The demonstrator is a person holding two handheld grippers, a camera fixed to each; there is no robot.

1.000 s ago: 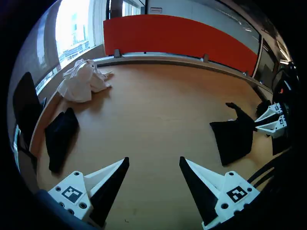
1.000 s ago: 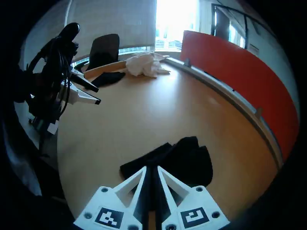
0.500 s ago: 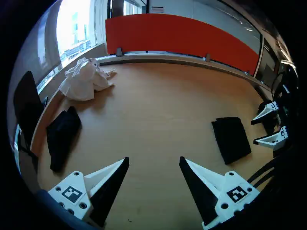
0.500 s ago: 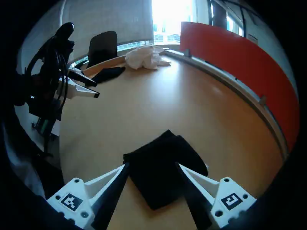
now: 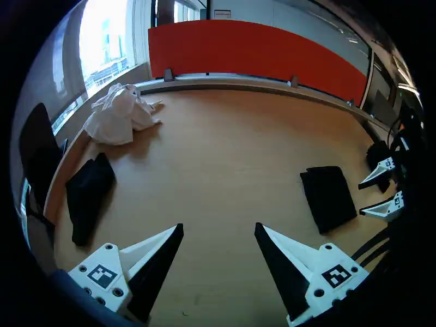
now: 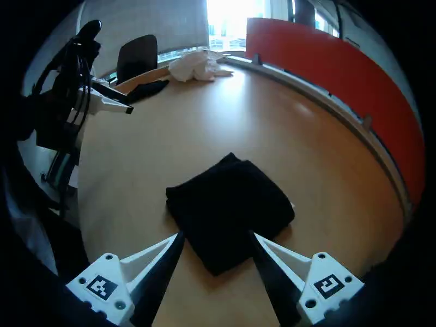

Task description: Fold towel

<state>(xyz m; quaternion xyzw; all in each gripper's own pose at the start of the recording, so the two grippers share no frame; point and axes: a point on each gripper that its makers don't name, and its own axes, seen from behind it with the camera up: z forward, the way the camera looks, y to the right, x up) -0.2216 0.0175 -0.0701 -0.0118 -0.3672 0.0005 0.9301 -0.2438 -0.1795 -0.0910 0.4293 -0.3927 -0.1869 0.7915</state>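
The folded towel (image 6: 229, 210) lies flat on the table (image 6: 163, 136), the right gripper (image 6: 217, 235) spread wide at its near edge, the left gripper (image 5: 218, 226) likewise spread, well apart.

A light wooden surface (image 5: 218, 136) curves along a red divider panel (image 5: 256, 52). At its far corner, by the bright window (image 5: 106, 46), a crumpled white cloth (image 5: 117, 114) lies in a heap. A dark cloth (image 5: 84, 196) lies along the surface's edge, near a black chair (image 5: 35, 150).
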